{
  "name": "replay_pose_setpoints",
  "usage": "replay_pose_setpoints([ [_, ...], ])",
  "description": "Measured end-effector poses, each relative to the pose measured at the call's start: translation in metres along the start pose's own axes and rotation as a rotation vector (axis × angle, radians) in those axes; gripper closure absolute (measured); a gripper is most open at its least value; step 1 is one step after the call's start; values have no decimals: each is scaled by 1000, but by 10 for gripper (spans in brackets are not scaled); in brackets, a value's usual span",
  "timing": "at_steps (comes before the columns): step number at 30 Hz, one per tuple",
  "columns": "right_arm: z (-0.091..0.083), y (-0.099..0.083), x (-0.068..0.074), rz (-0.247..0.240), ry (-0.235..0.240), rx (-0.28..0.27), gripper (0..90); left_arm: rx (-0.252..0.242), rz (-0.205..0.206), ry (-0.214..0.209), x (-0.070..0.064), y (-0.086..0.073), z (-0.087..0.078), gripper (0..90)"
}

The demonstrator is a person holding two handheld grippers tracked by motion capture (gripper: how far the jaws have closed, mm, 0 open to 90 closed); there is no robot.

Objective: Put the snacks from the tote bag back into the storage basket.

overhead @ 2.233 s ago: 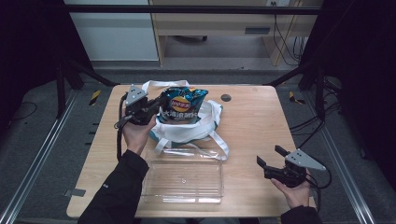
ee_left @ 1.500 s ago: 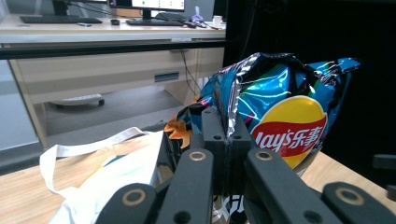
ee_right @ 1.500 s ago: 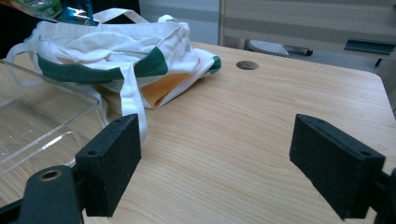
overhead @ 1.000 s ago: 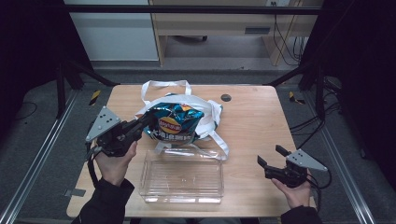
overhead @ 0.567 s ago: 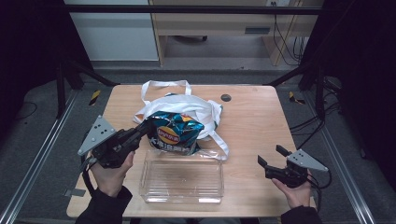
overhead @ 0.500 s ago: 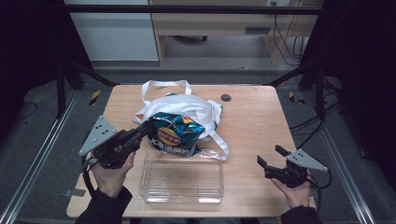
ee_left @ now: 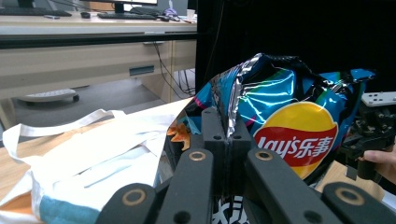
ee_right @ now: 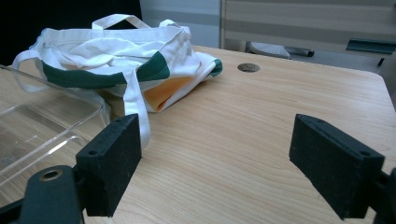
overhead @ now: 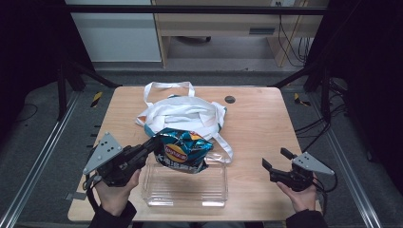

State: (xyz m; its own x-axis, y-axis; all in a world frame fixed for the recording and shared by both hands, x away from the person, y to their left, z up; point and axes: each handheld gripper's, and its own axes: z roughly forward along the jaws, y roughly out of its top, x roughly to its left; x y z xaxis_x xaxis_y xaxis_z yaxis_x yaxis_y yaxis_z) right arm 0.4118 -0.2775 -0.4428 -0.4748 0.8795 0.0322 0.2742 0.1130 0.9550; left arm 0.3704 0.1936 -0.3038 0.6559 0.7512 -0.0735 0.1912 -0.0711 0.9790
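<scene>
The blue foil crisp bag with the red-and-yellow logo (overhead: pixel 182 151) hangs over the far edge of the clear plastic rectangular tray (overhead: pixel 186 186), just in front of the white cotton tote bag with green trim (overhead: pixel 183 114) that lies crumpled on the pale wooden desk (overhead: pixel 259 123). The left hand-held gripper (overhead: pixel 153 142) has it, jaws clenched on the bag's crimped side seam, the person's left hand (overhead: pixel 115 192) low at the near-left corner of the desk with the forearm coming up from the bottom edge and the tool angled towards the middle. Whether the bag's lower edge touches the tray wall is hard to judge from above.

The left gripper view brings the grip up close: the two black jaws are pressed together on the silver-edged seam of the crisp bag (ee_left: pixel 285 121), something the high view leaves tiny. It also catches the tote's white straps (ee_left: pixel 88 140) spread out at left and the other hand with its tool (ee_left: pixel 373 135) far off at right.

Over on the right, the right hand-held gripper (overhead: pixel 277 165) is released, jaws wide apart, resting in the right hand (overhead: pixel 300 192) near the desk's near-right edge, well clear of the tray. The right gripper view looks between its parted black pads (ee_right: pixel 112 163) across bare wood to the tote's orange lining (ee_right: pixel 168 93), the tray's clear corner (ee_right: pixel 51 121), and a small round dark cap (ee_right: pixel 248 67) set in the desk.
</scene>
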Motion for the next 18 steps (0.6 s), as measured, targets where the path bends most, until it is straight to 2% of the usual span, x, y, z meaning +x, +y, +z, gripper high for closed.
replay_pose_setpoints([
  [10,0,0,0,-1,-2,3,170,28,-28,0,2,-15,-3,900],
  [18,1,0,0,-4,-2,6,171,70,-41,6,1,-30,4,900],
])
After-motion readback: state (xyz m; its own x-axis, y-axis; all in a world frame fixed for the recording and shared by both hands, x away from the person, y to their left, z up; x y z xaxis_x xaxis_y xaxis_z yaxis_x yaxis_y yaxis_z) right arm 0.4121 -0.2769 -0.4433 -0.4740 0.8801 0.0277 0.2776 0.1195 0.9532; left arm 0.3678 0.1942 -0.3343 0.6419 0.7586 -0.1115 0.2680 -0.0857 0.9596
